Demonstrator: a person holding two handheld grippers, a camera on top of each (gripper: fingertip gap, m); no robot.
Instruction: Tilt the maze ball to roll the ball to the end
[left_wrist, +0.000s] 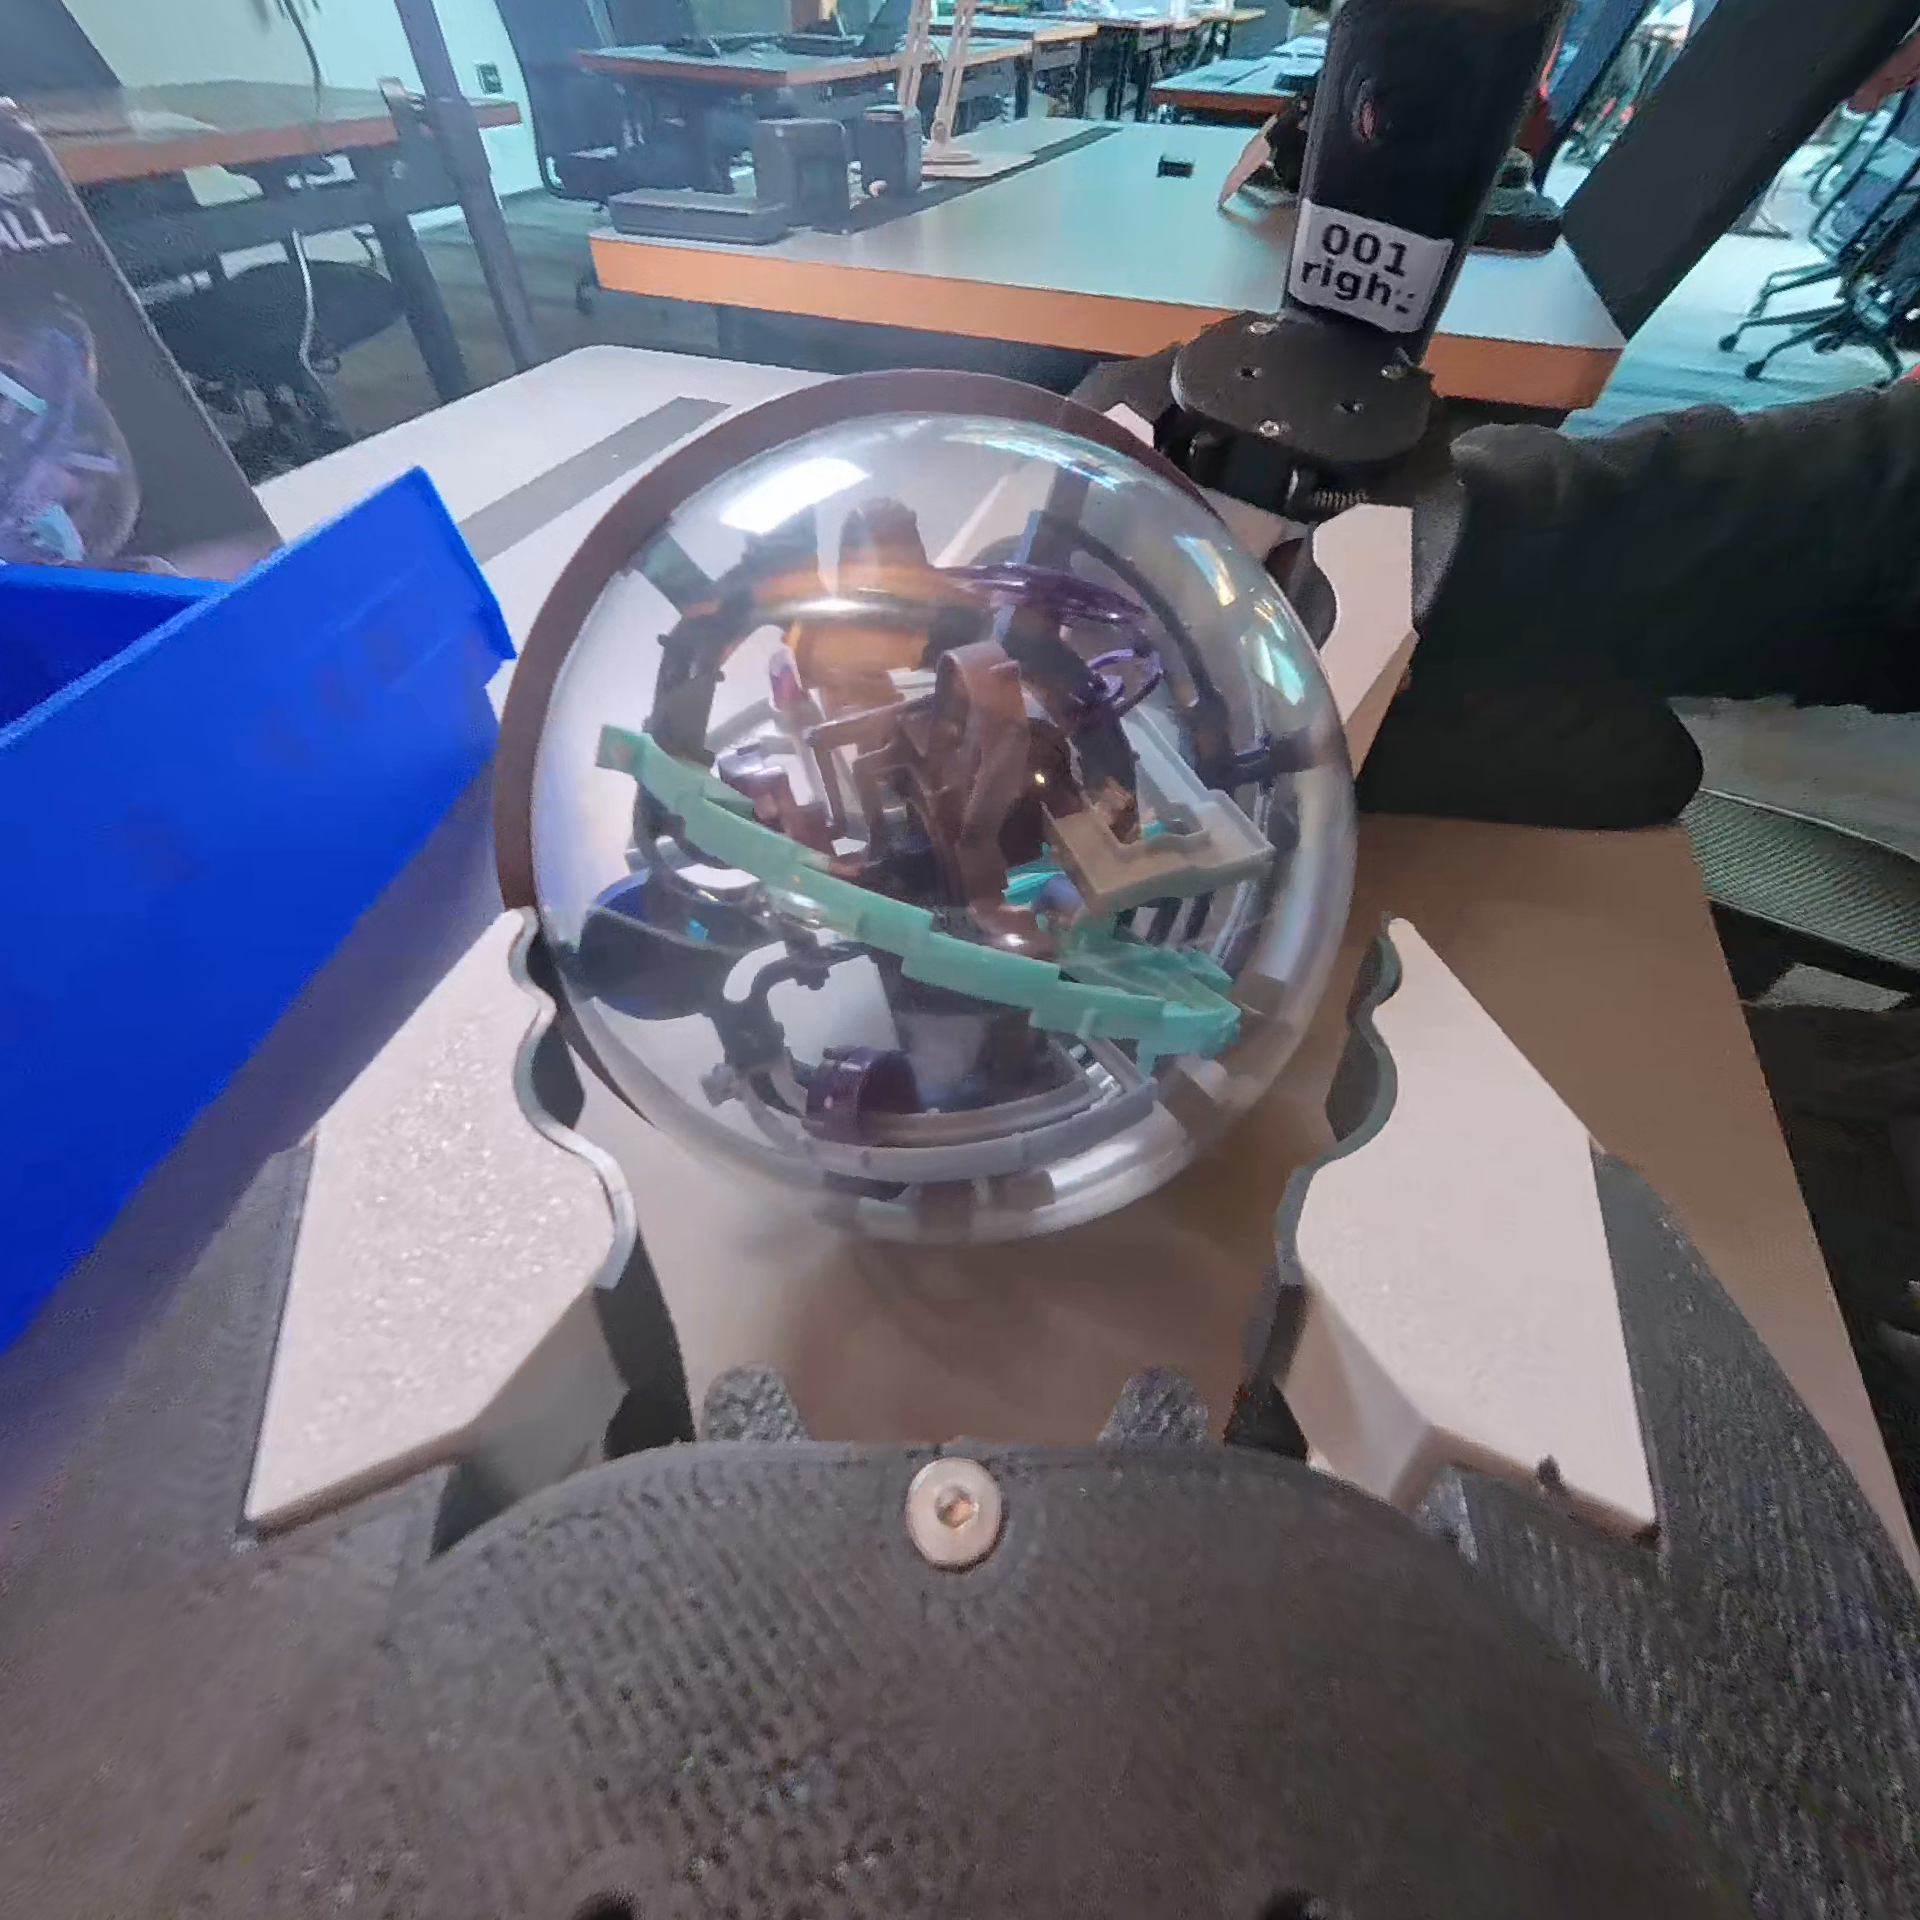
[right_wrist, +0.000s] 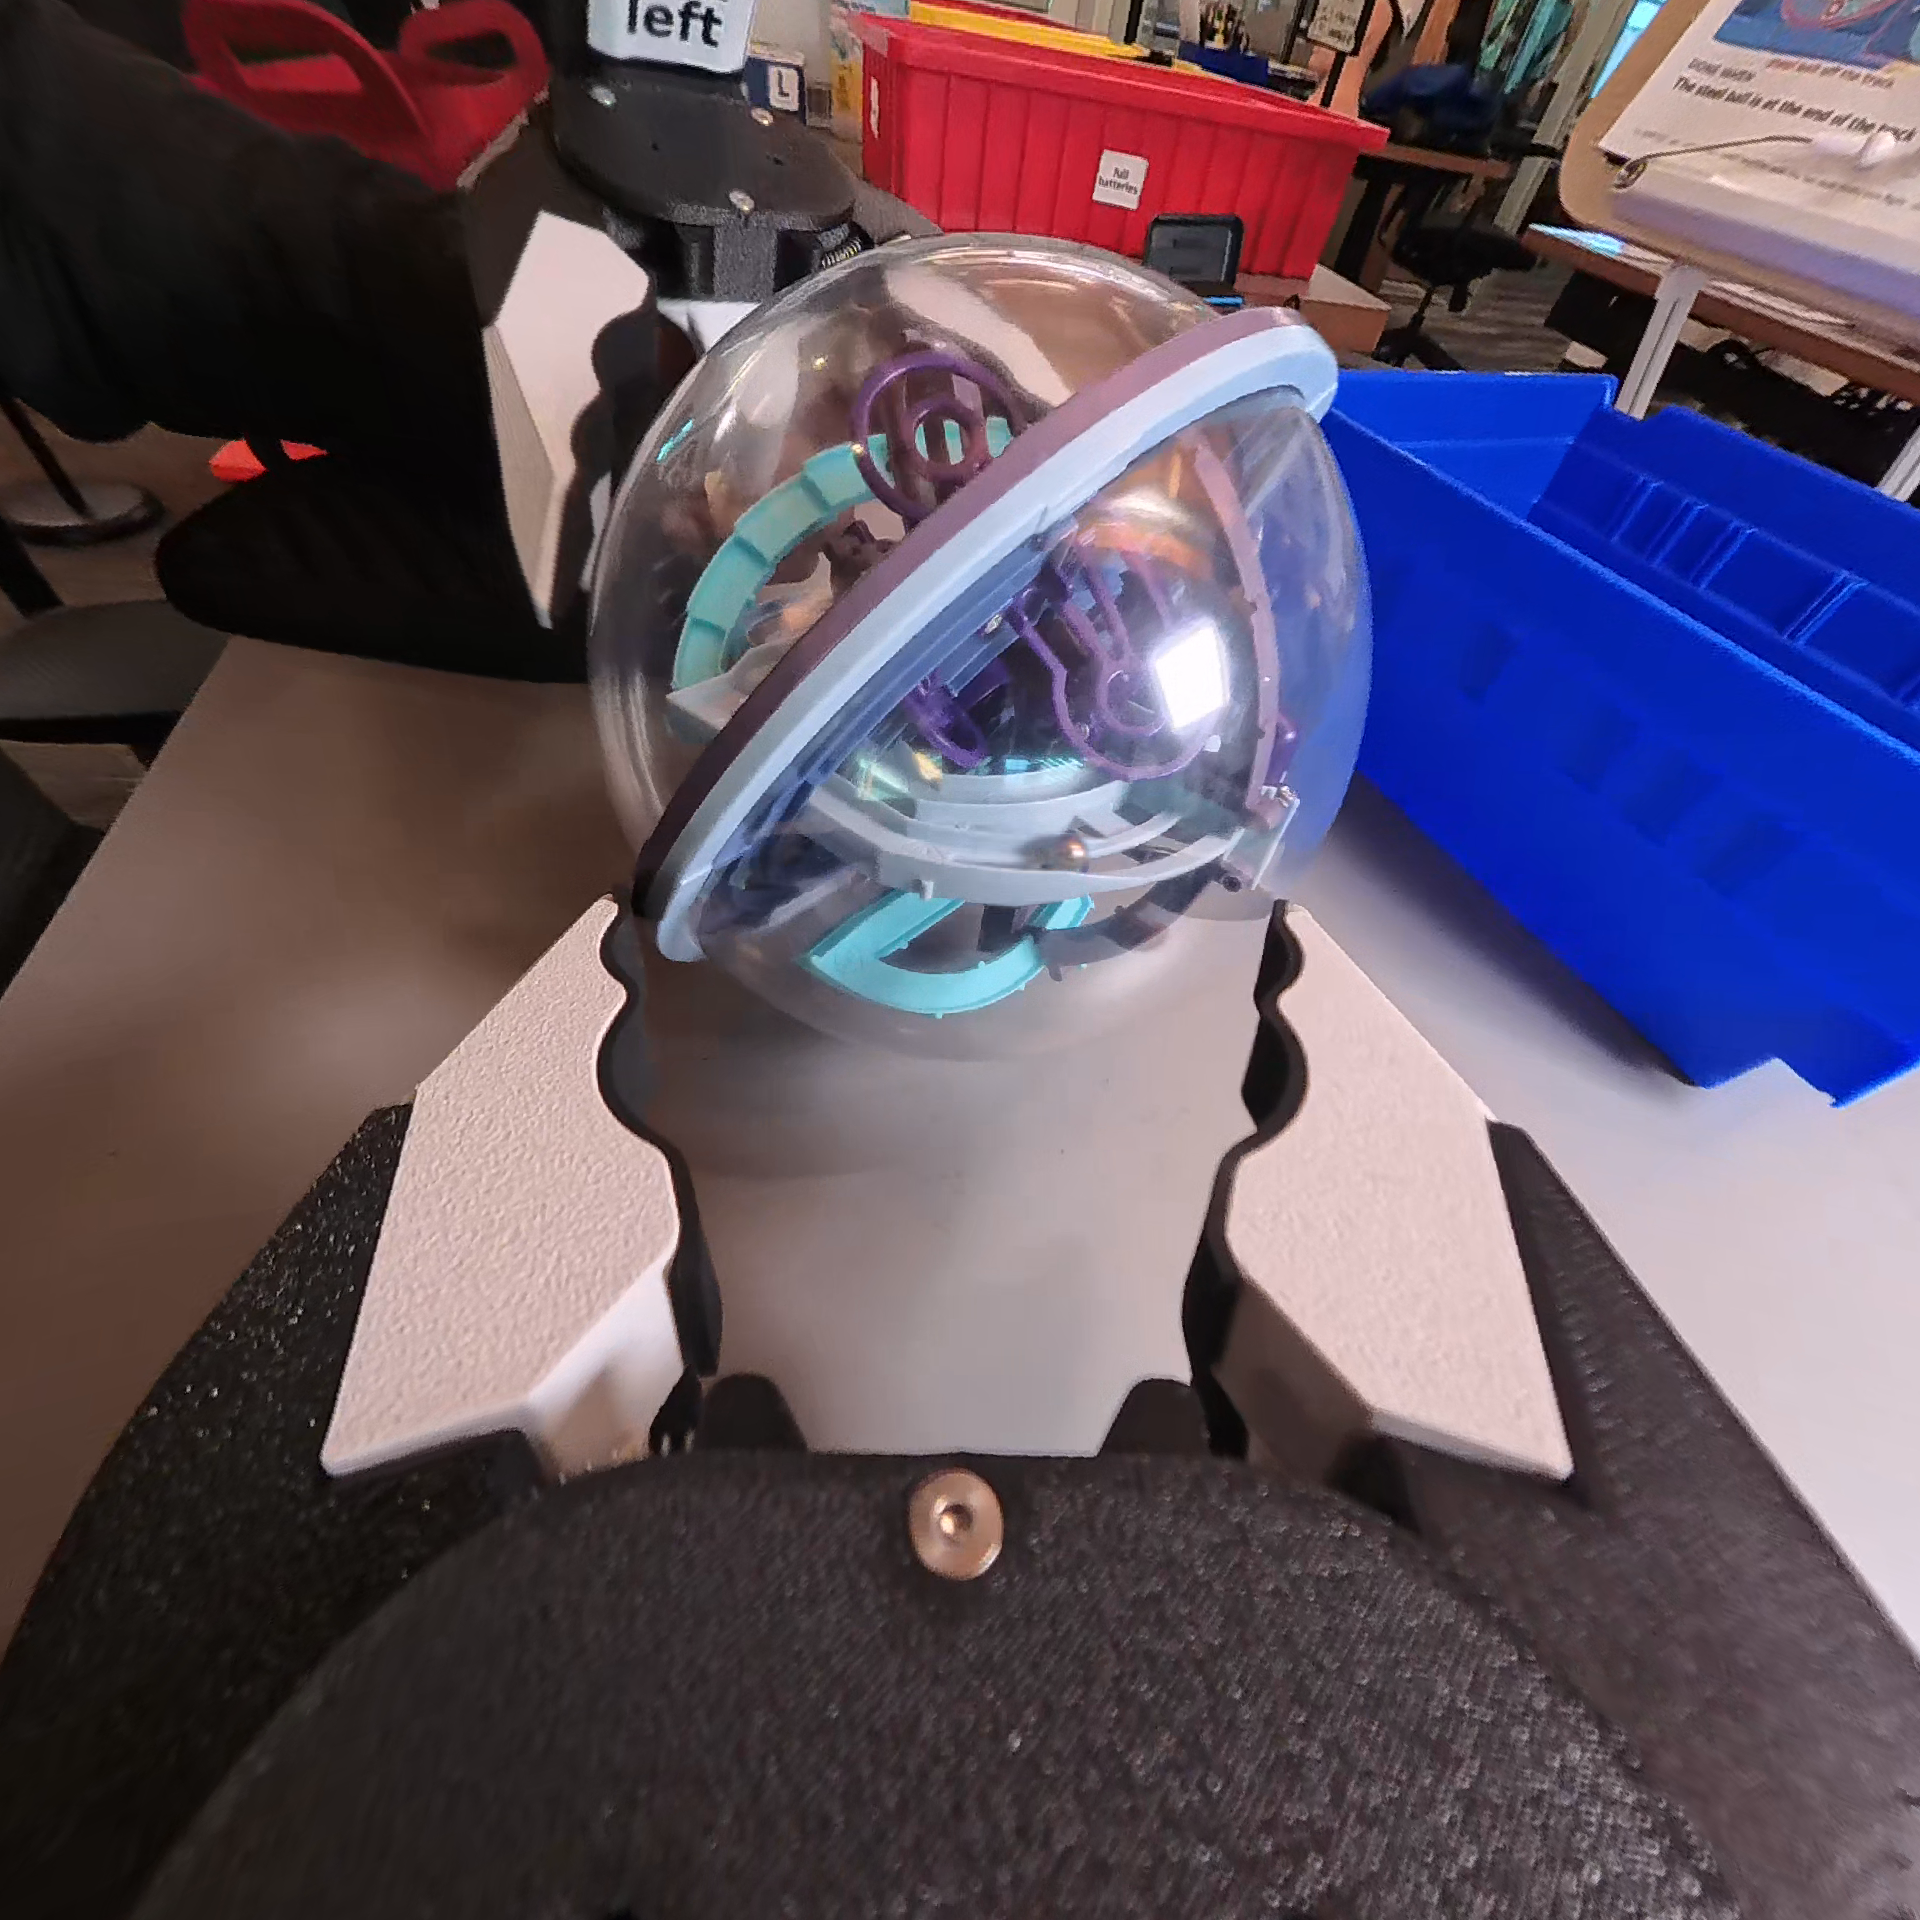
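maze ball: clear plastic sphere (left_wrist: 935, 810) with brown, teal, purple and grey tracks inside, dark equator ring tilted; sits on the beige tabletop (left_wrist: 1507, 987), motion-blurred at its base.
steel ball: small metallic bead (right_wrist: 1070, 852) on a grey curved track, low in the half facing the right wrist view.
left gripper (left_wrist: 951, 940): fingers spread wide, white tips at either flank of the sphere; contact can't be confirmed, reads as released.
right gripper (right_wrist: 951, 925): also spread; left tip right at the ring's lower edge, right tip just off the shell. Not clamped.
labels: white sticker with print on each gripper's black post (left_wrist: 1361, 265); white tag on the red plastic crate (right_wrist: 1101, 156); printed sheet on a stand (right_wrist: 1787, 114).
edges/room: blue plastic bin (left_wrist: 208, 831) just beside the sphere on one side; table edge near on the opposite side, by a black-gloved hand (left_wrist: 1621, 623). Open tabletop between sphere and each gripper's base.
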